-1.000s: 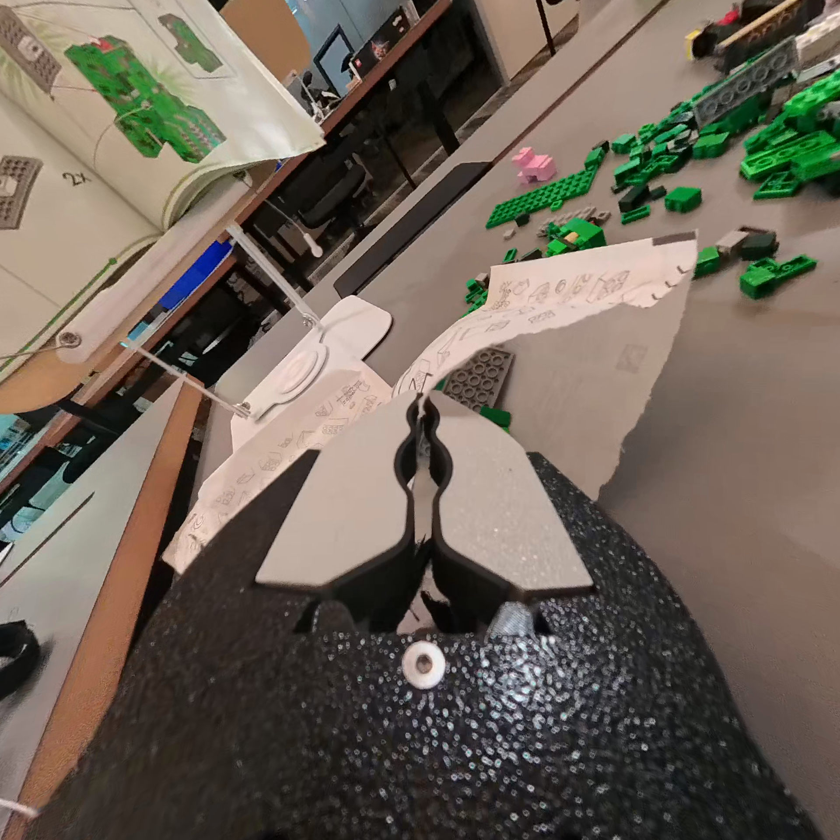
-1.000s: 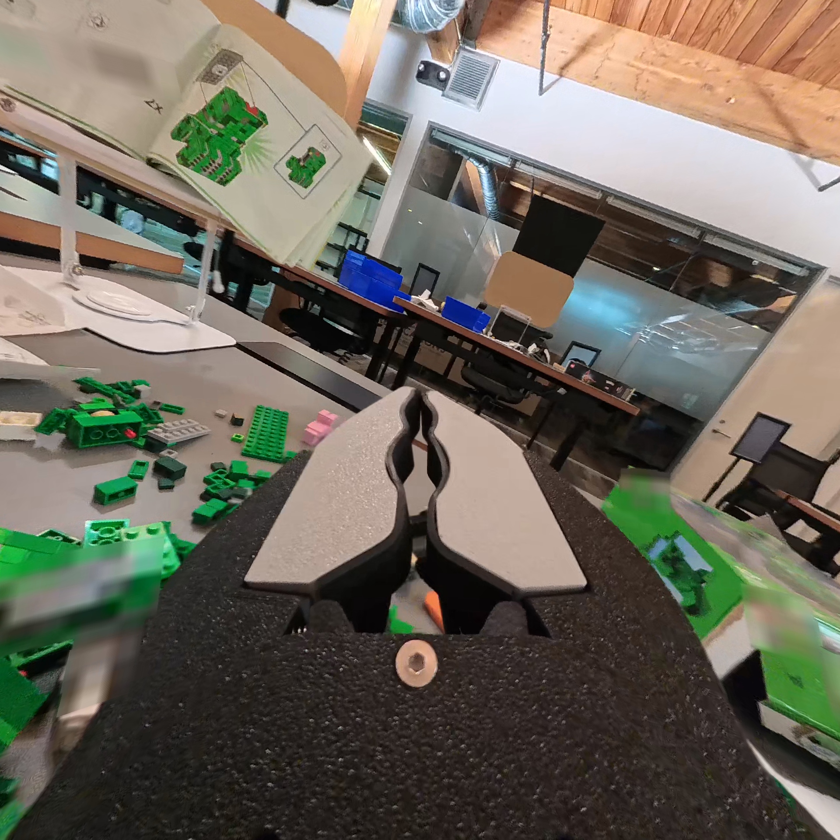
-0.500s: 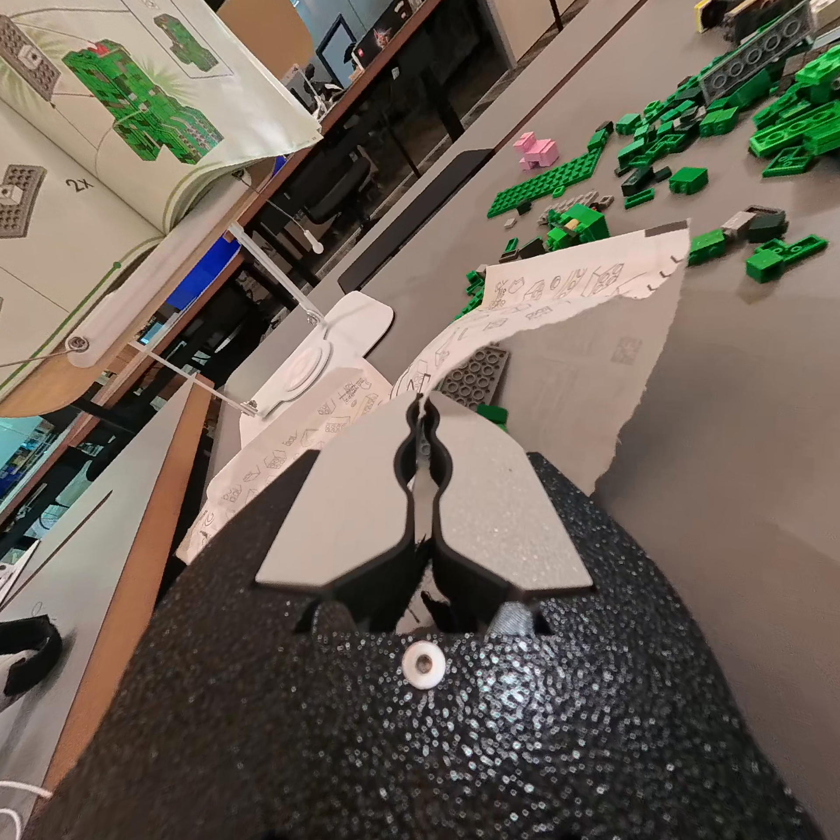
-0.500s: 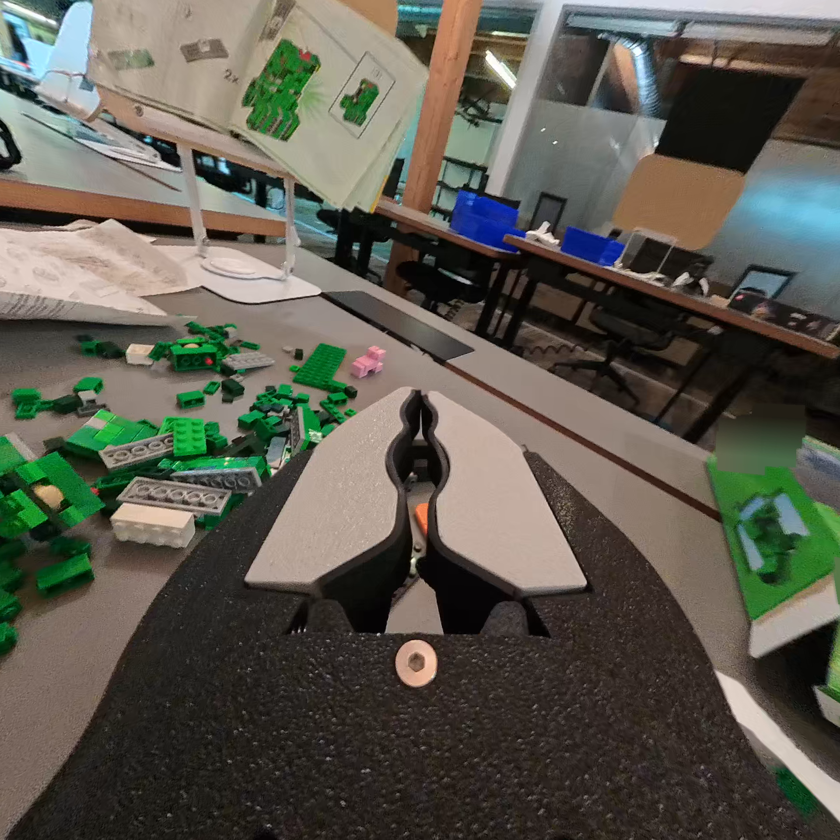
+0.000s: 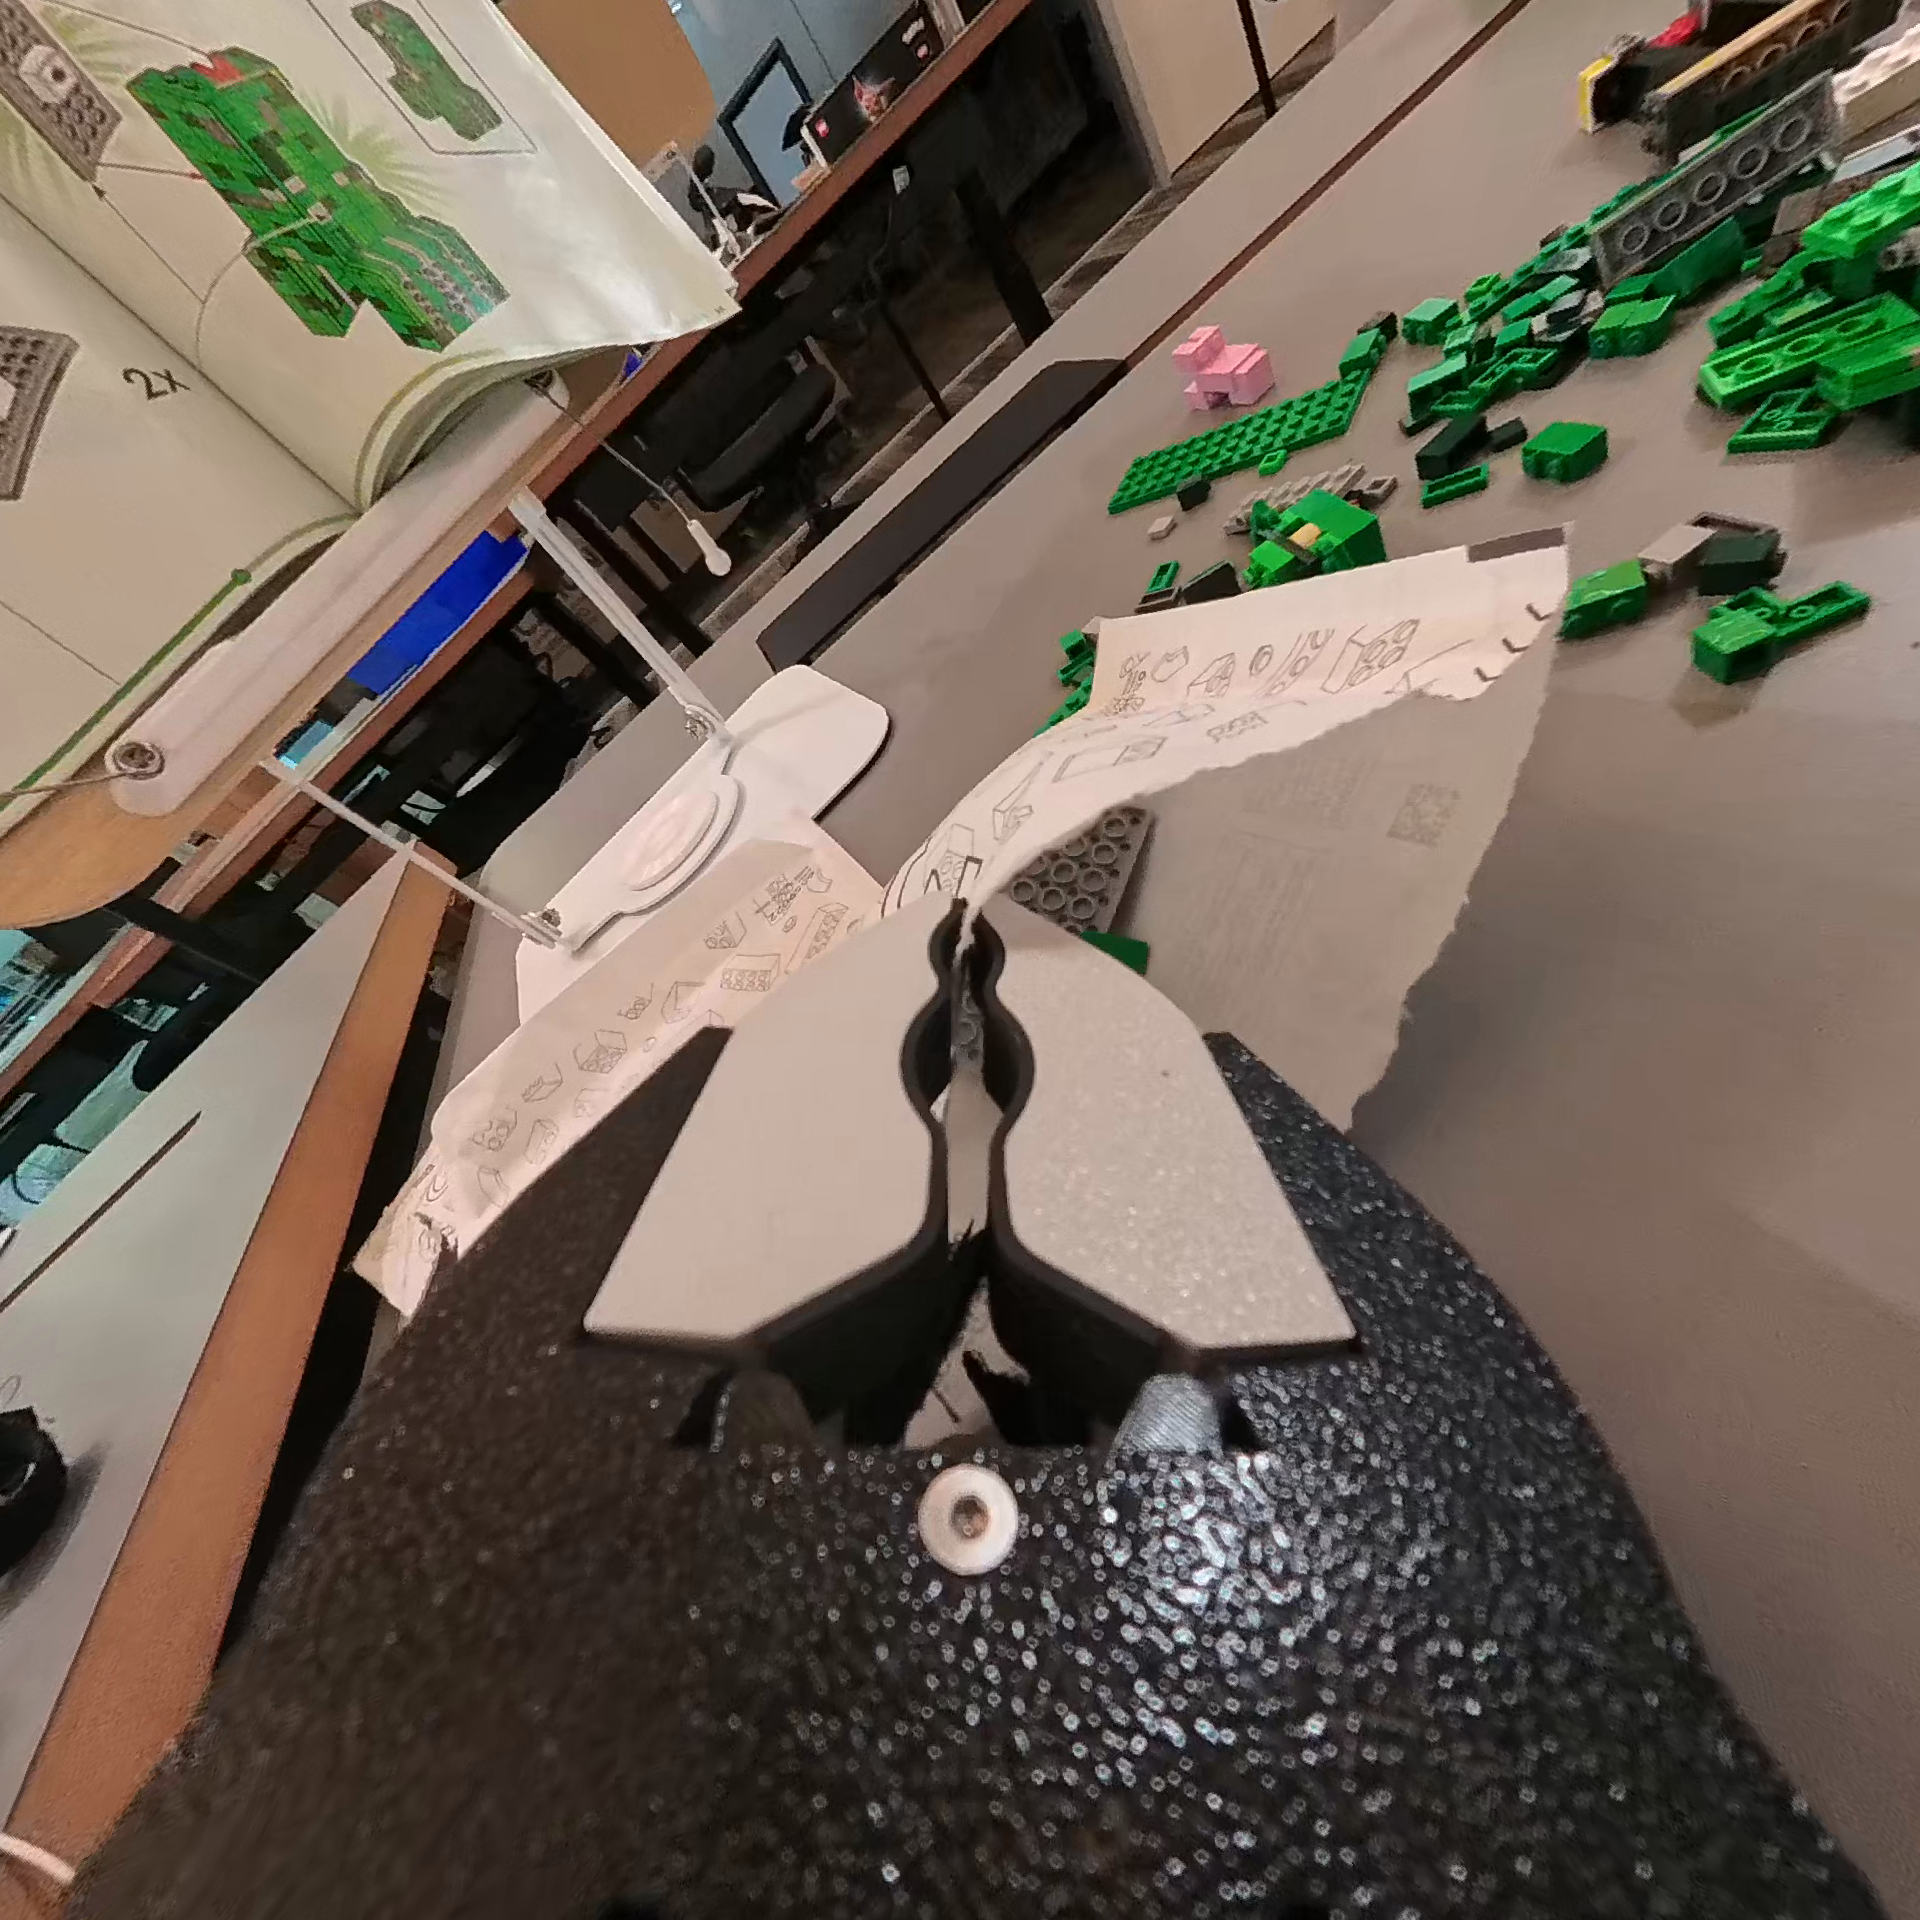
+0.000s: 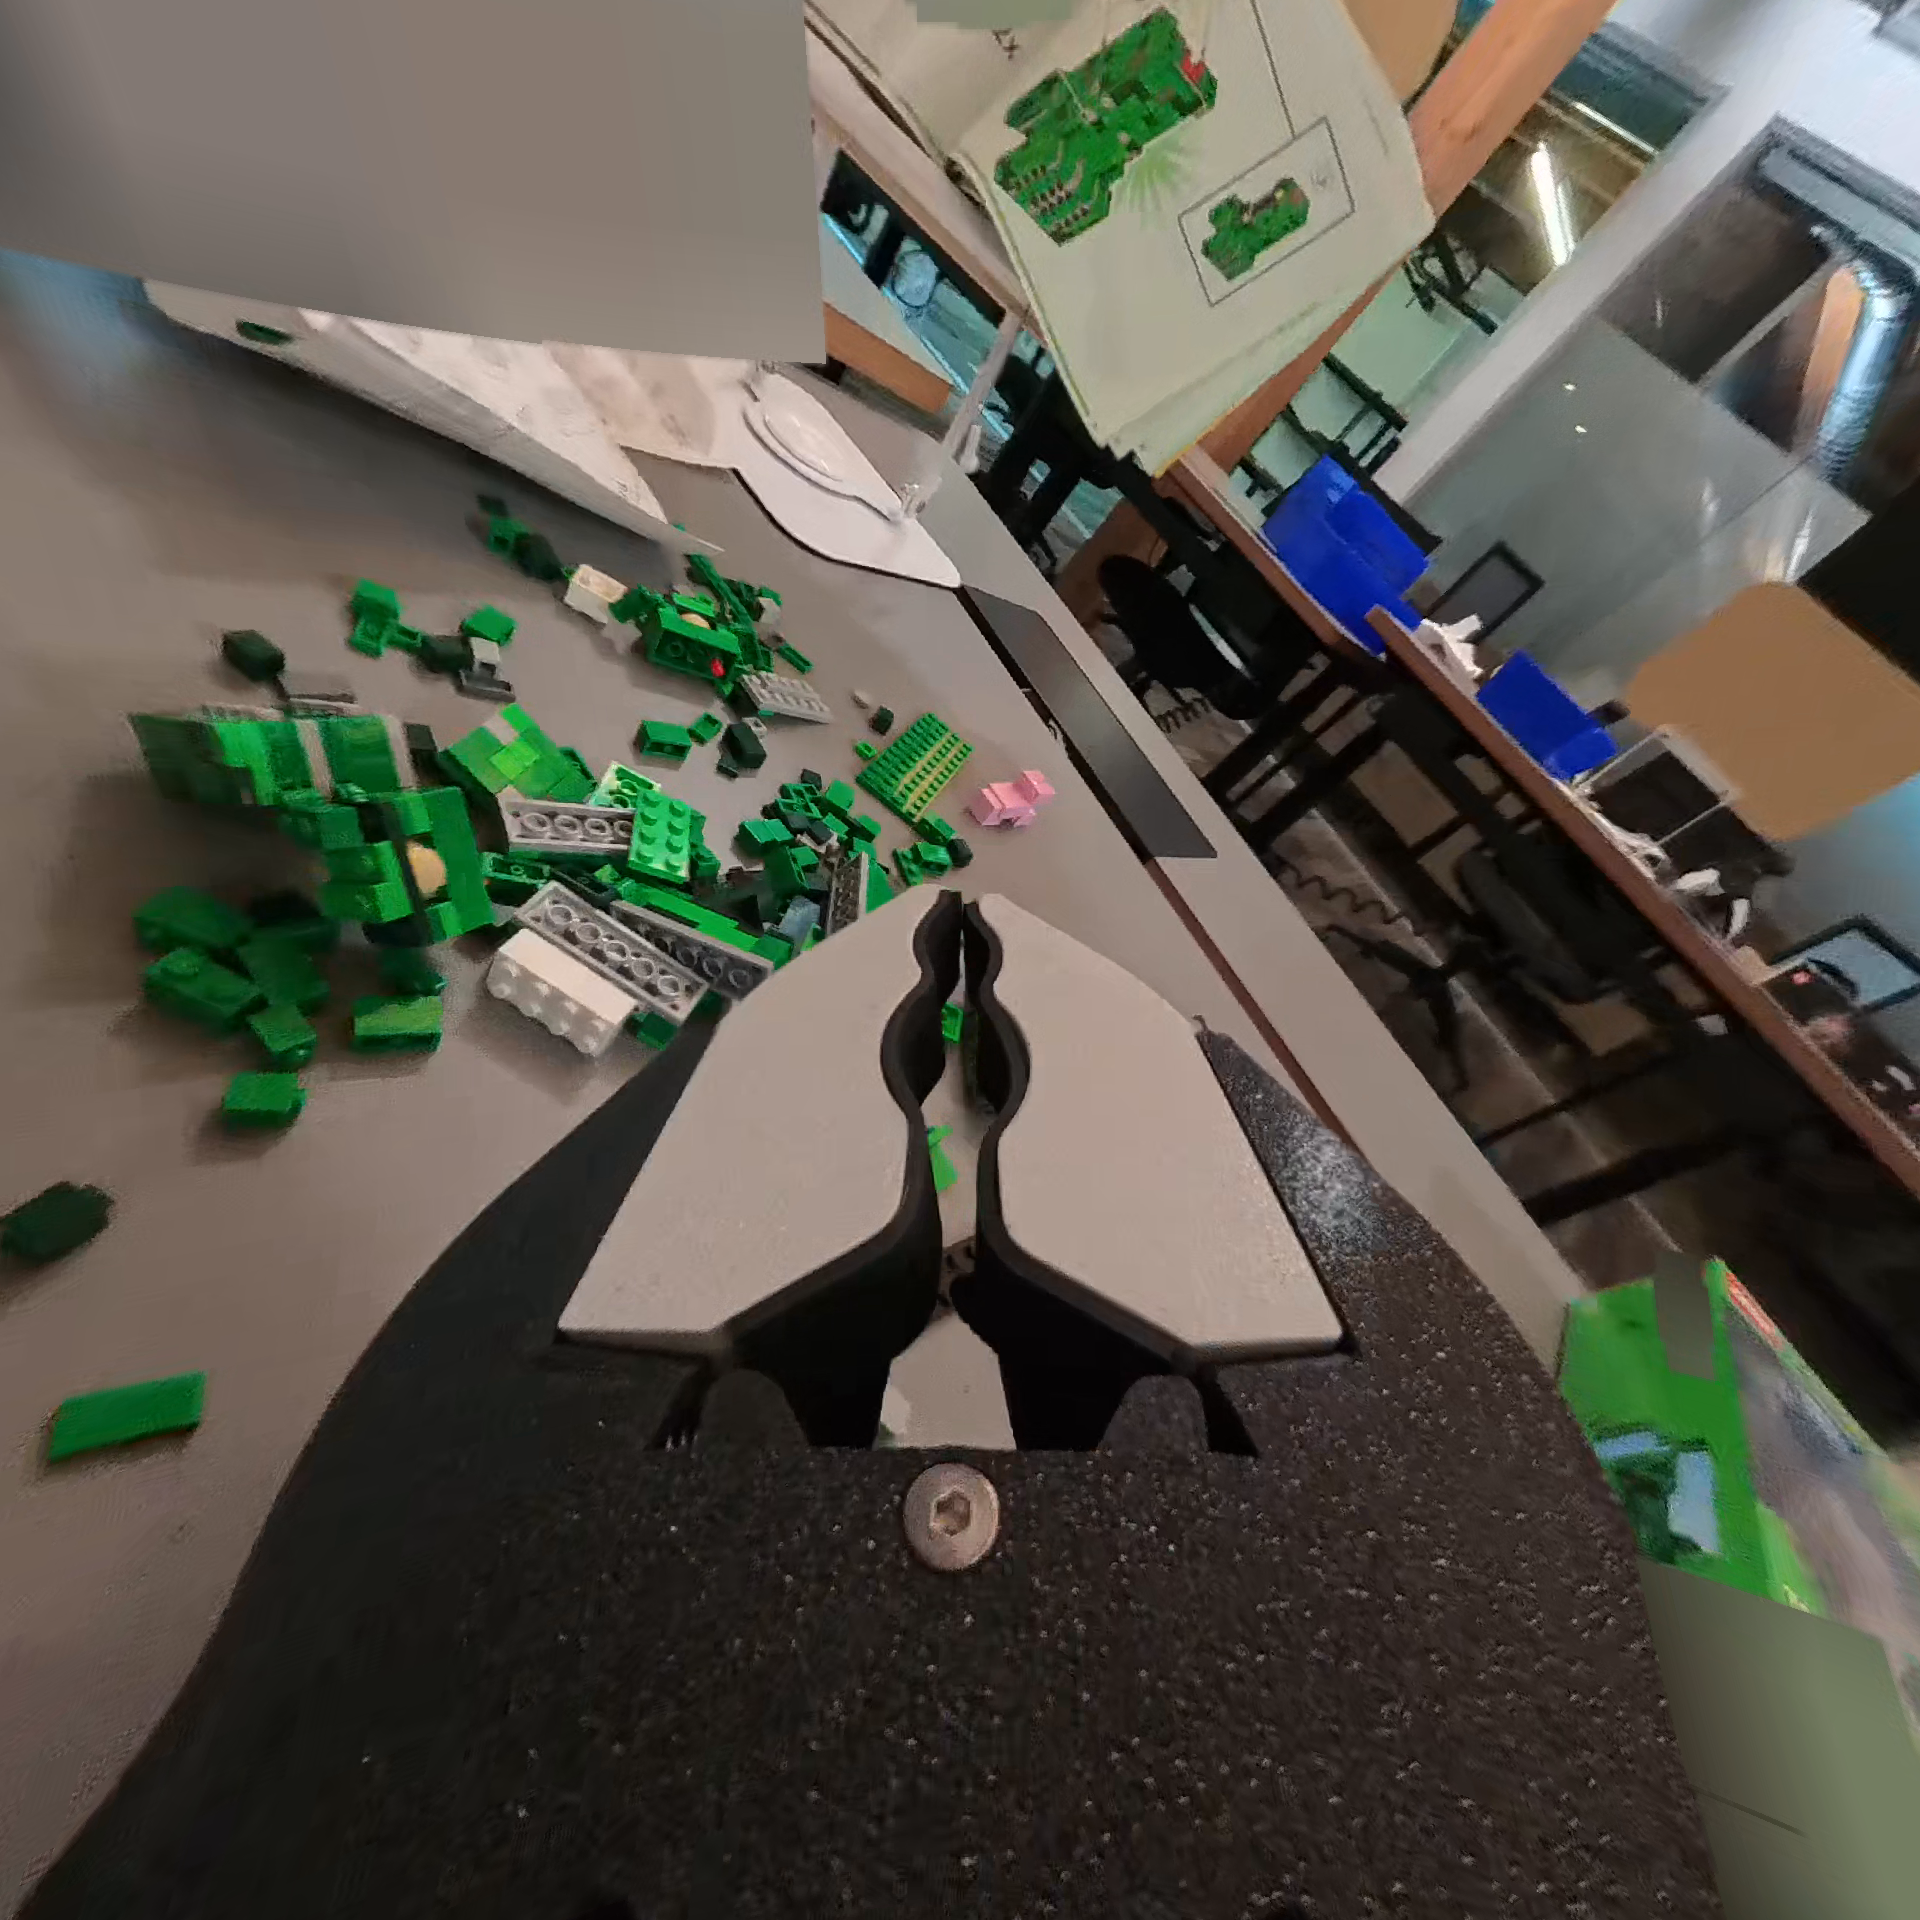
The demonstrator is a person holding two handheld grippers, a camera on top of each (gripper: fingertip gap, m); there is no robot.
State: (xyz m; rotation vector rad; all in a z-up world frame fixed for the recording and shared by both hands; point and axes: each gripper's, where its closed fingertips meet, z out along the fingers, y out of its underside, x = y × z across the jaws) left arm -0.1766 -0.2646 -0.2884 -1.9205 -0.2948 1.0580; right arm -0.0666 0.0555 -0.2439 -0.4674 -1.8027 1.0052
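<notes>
The left claw point(image 5: 968, 920) is clenched on the edge of a torn paper sheet point(image 5: 1330, 790), lifting it off the grey counter point(image 5: 1683, 1039). The right claw point(image 6: 958, 914) is closed and empty, low over green bricks point(image 6: 416, 831) at centre left. An open booklet point(image 6: 1195, 208) stands upper right.

The left gripper point(image 5: 961, 920) is seen with jaws pressed together at the tips. The right gripper point(image 6: 958, 914) is tilted, jaws nearly touching, nothing gripped.
</notes>
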